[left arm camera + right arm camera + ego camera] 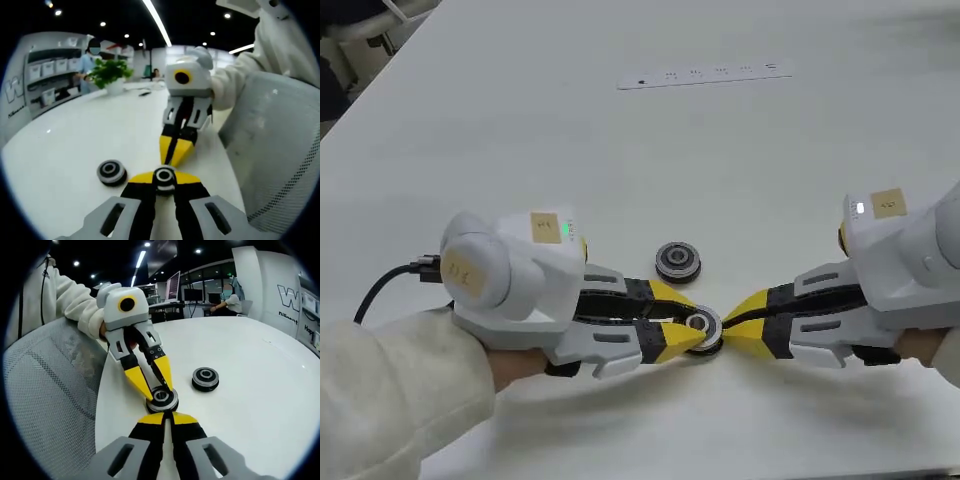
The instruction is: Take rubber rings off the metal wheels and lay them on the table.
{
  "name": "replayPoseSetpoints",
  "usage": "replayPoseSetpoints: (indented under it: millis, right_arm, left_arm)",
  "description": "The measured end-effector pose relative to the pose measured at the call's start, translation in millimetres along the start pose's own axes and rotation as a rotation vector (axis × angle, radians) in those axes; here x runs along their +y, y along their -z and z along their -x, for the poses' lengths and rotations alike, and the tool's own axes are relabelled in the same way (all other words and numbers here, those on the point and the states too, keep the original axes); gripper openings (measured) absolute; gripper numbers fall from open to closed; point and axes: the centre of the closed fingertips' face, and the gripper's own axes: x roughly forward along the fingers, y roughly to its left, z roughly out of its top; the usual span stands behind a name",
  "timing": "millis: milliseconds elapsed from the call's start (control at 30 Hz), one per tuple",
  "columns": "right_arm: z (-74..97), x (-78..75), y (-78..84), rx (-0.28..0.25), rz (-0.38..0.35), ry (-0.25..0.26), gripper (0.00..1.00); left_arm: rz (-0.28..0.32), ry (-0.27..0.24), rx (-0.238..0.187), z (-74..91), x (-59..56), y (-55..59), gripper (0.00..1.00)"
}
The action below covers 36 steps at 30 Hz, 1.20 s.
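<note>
Clamping one metal wheel (703, 324) near the worktop's (620, 160) near edge, our left gripper (696, 326) holds it between its jaws. Our right gripper (728, 325), jaws together, touches its rim. A second wheel (677, 260) lies just behind. Shelves (52, 70) and a plant (107, 72) stand beyond the white surface.

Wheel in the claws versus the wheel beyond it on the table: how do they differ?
The held wheel sits clamped in the left claw, with the right claw at its rim. The free wheel lies untouched, farther from the person. Both lie flat, with dark rims around metal hubs.
</note>
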Motion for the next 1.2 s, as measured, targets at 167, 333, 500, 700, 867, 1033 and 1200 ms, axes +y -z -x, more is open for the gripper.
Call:
replayPoseSetpoints:
  millis: [167, 333, 500, 700, 867, 1033, 1200]
  right_arm:
    - [-0.3, 1.3, 3.6, 0.017, -0.051, -0.011, 0.04]
    - [0.4, 0.5, 3.2, 0.018, -0.041, -0.017, 0.04]
    - [-0.7, -1.4, 3.6, 0.04, -0.065, -0.027, 0.05]
    - [-1.8, -2.7, 4.7, 0.043, -0.124, -0.041, 0.05]
    - [-2.8, 0.4, 3.1, 0.053, -0.053, -0.027, 0.0]
    - [-3.0, -0.7, 2.9, 0.053, -0.042, -0.014, 0.0]
    - [-2.7, -0.4, 2.9, 0.048, -0.066, -0.016, 0.06]
  left_arm:
    - [-0.002, 0.0, -0.001, 0.7, -0.4, 0.0, 0.14]
    - [-0.001, 0.0, -0.001, 1.5, -0.8, 0.2, 0.14]
    - [-0.005, 0.001, 0.005, 1.7, -1.1, 0.5, 0.14]
    - [-0.005, 0.004, 0.008, 3.1, -1.4, 1.2, 0.14]
    - [-0.01, 0.002, 0.01, 3.7, -1.7, 1.5, 0.14]
    - [-0.011, 0.001, 0.01, 3.9, -1.7, 1.7, 0.14]
    - [-0.014, 0.005, 0.01, 4.0, -2.0, 1.9, 0.14]
